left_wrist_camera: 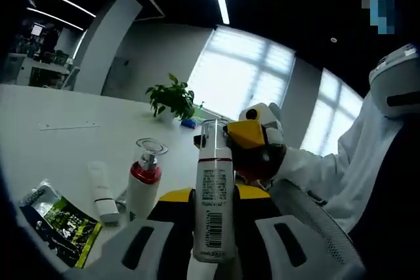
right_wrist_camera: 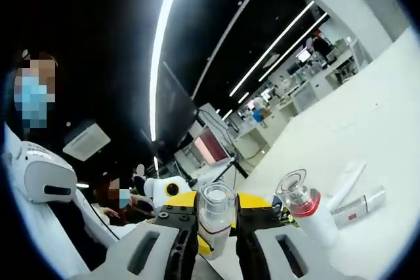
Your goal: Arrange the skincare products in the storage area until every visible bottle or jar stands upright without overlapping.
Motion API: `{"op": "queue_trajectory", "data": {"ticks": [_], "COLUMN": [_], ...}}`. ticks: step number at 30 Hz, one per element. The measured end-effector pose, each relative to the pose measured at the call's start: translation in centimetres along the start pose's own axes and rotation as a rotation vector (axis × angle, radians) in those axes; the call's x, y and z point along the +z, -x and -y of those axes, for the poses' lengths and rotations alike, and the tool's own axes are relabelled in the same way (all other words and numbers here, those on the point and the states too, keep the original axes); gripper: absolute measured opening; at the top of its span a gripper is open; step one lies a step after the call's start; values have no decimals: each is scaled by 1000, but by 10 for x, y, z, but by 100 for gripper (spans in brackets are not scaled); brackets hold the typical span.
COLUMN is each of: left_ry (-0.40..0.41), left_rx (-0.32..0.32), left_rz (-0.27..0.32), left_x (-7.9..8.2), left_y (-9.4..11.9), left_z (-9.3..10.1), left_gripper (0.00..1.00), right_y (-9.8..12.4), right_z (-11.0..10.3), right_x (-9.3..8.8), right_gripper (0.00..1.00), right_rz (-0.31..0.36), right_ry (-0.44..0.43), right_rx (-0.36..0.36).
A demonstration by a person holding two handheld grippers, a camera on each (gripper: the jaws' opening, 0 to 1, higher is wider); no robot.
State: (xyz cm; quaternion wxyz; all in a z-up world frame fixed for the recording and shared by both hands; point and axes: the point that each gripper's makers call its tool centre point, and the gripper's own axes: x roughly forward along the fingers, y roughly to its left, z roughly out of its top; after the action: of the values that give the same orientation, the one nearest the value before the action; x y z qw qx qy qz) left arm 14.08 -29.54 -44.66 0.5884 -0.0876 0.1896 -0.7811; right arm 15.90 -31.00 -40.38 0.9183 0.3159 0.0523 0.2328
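Left gripper view, from the left: green sachet (left_wrist_camera: 62, 224) lying flat at the near left of the white table (left_wrist_camera: 59, 142); white tube (left_wrist_camera: 103, 191) lying just right of it; red-collared pump bottle (left_wrist_camera: 144, 185) standing upright, clear cap on. Centre: left gripper (left_wrist_camera: 213, 244) pinching a tall white spray bottle (left_wrist_camera: 214, 195), held upright. Just beyond it, right gripper (left_wrist_camera: 252, 139), yellow-tipped, close to the bottle's clear cap. Far back, potted plant (left_wrist_camera: 172, 98).

Right gripper view: right gripper (right_wrist_camera: 213, 244) closed around the spray bottle's clear cap (right_wrist_camera: 215, 211). Right of it, pump bottle (right_wrist_camera: 305, 211) upright, then two tubes (right_wrist_camera: 357, 201) lying flat.
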Motion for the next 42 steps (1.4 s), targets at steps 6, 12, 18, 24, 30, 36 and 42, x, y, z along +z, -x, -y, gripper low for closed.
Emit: {"op": "queue_trajectory", "data": {"ticks": [6, 12, 18, 24, 30, 36, 42], "left_ry": [-53, -207, -304, -481, -609, -820, -909], "left_rx": [42, 116, 205, 315, 358, 459, 464], "left_rz": [-32, -213, -271, -301, -349, -365, -402], "left_x": [-7, -40, -46, -39, -40, -24, -26], "left_y": [2, -1, 1, -5, -7, 1, 0], "left_z": [-13, -16, -31, -36, -41, -50, -49], "left_gripper": [22, 41, 41, 43, 41, 37, 31], "right_y": [-7, -11, -10, -12, -13, -11, 2], "right_z": [-4, 1, 11, 25, 30, 32, 42], "right_x": [-4, -8, -16, -22, -14, -20, -20], "right_gripper": [11, 11, 11, 11, 11, 11, 11], "right_rz": [-53, -92, -142, -114, 0, 79, 150], "right_ry": [135, 210, 295, 294, 139, -10, -113], "right_rx": [-32, -70, -140, -270, -344, -358, -399]}}
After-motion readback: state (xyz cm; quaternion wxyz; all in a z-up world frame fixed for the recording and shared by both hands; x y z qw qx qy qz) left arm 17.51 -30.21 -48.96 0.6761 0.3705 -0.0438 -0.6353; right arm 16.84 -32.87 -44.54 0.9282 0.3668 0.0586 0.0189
